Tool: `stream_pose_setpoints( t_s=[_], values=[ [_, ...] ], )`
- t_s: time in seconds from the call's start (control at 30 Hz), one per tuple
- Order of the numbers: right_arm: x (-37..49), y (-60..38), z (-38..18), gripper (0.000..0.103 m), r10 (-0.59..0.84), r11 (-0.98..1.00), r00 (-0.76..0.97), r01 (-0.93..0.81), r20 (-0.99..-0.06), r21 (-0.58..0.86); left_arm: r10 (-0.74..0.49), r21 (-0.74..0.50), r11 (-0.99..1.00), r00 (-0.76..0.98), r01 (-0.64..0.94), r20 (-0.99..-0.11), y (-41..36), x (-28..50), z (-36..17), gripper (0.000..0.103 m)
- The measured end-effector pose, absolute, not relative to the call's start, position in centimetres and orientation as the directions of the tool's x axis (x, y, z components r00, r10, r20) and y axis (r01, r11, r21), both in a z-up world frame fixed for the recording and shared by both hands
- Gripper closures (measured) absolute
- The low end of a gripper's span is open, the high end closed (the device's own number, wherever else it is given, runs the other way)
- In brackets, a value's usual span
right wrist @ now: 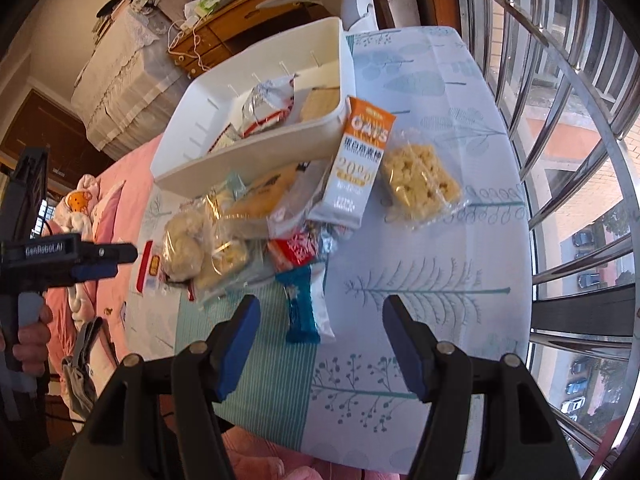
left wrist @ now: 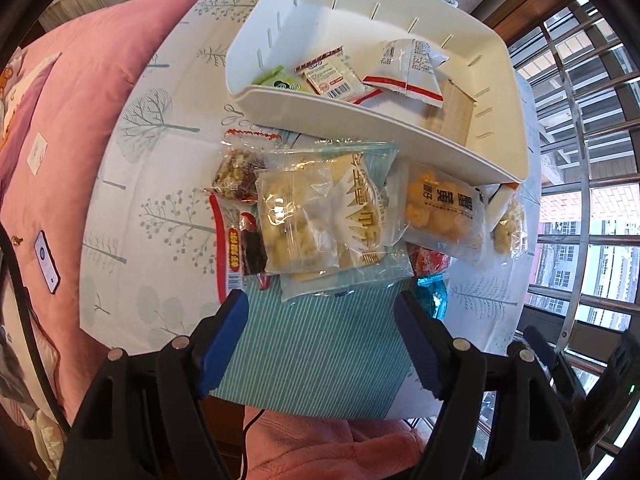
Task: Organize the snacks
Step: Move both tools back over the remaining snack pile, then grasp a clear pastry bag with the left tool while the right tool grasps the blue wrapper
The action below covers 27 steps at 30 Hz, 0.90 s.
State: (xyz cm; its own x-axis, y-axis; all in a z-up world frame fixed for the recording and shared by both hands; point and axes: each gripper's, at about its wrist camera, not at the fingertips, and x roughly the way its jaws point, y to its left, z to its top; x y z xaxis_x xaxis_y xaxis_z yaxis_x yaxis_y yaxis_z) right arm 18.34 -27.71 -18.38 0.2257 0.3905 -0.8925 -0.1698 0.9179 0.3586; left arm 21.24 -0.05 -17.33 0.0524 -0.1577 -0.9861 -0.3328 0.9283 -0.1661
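Hovering above the snack pile, the left tongs stand open with nothing between the blue pads, over a striped teal mat. The right tongs gape empty too, above a blue wrapper. Behind the pile, a white bin on the worktop holds a few packets. An oat bar leans against the bin's corner, with a rice cake just beside it.

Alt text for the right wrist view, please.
An open, empty right hand-held gripper hovers above a pile of wrapped snacks on a tree-patterned tablecloth, nearest a blue foil-wrapped bar. Behind the pile sits a white plastic bin holding a few packets.
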Motion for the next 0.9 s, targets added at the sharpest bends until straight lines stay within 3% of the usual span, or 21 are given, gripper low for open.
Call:
stream_pose_setpoints(
  t_s=[0.9],
  values=[
    [17.2, -20.9, -24.6, 0.039, 0.269, 0.897, 0.082, -0.384, -0.960, 0.219, -0.187, -0.178, 0.926, 0.005, -0.334, -0.982, 0.6, 23.7, -26.1, 0.028]
  ],
)
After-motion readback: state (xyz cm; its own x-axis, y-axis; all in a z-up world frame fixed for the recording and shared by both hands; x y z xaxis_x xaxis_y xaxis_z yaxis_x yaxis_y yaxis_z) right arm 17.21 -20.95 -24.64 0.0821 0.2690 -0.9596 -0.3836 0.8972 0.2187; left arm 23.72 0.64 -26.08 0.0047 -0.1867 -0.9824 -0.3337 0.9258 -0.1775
